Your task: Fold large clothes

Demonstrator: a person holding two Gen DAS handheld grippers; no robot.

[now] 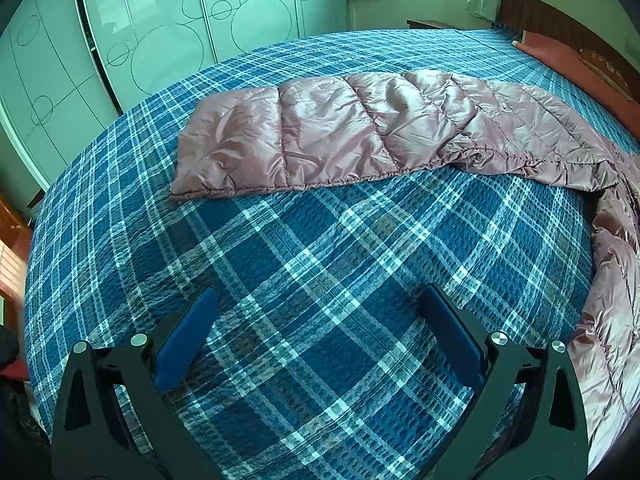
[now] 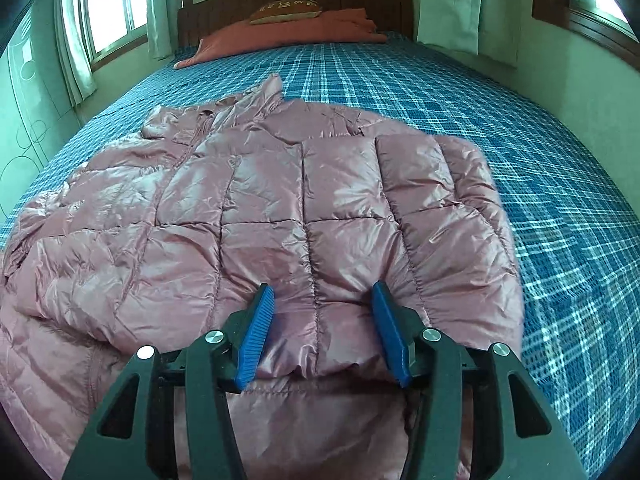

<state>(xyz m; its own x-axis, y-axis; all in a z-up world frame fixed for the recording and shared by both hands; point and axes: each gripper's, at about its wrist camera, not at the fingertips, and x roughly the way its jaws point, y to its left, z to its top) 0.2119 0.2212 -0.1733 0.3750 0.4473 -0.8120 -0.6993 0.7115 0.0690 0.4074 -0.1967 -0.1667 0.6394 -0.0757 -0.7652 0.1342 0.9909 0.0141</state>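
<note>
Blue-padded fingers of the left gripper [image 1: 318, 336] fill the near edge of the left wrist view, spread wide with nothing between them but the blue plaid bedspread [image 1: 280, 264] below. Farther off, one sleeve [image 1: 320, 132] of the pink puffer jacket [image 1: 608, 300] lies stretched flat across the bed toward the left, while the body of the jacket runs off the right edge of this view. That sleeve is not yet folded in, and it sits well apart from the fingers; if it is taken only at the cuff, the slick padded fabric could sag and drag the bedspread into wrinkles, or slip free partway over. In the right wrist view, the right gripper [image 2: 323, 332] hangs low over the near hem of the jacket, its fingers about half open and straddling a quilted panel, the pads seemingly not pressing on it. The jacket lies front-up in the middle of the bed, collar pointing toward the red pillow [image 2: 280, 36] and headboard [image 2: 296, 0]. Closing here risks pinching only the top shell layer rather than the full thickness, so the lower layer would stay behind and the fold would come out crooked. Trapped air in the panels may also spring any fold back open.
</note>
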